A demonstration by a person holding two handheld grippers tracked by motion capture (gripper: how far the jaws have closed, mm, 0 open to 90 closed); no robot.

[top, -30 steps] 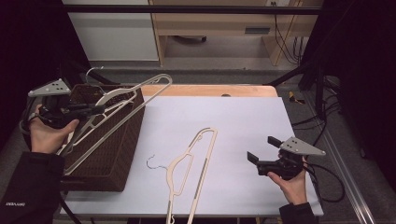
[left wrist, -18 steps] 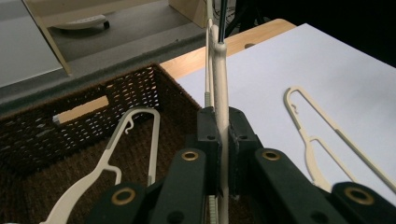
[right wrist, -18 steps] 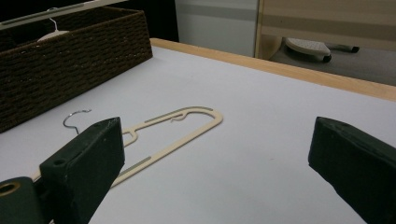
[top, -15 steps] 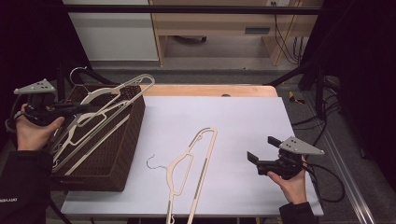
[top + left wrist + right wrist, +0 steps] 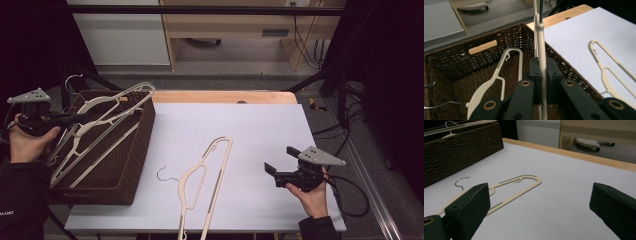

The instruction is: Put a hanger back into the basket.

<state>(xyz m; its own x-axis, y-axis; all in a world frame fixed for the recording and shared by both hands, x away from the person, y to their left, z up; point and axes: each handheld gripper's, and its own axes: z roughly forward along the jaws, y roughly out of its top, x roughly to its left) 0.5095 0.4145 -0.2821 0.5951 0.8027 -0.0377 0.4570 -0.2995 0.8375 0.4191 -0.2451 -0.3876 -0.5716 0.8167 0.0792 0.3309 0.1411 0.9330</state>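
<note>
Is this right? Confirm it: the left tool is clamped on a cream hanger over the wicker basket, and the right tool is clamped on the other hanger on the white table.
Not quite. The right tool is open and holds nothing, as the right gripper view shows; the hanger on the table lies free. The left tool is indeed clamped on a cream hanger over the wicker basket.

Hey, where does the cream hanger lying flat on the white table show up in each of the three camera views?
High view: the hanger on the table lies bottom centre, its wire hook pointing left.
Left gripper view: it sits at the right edge, beyond the held hanger.
Right gripper view: it lies left of centre, between the jaws.
Shared landmark: the brown wicker basket.
</note>
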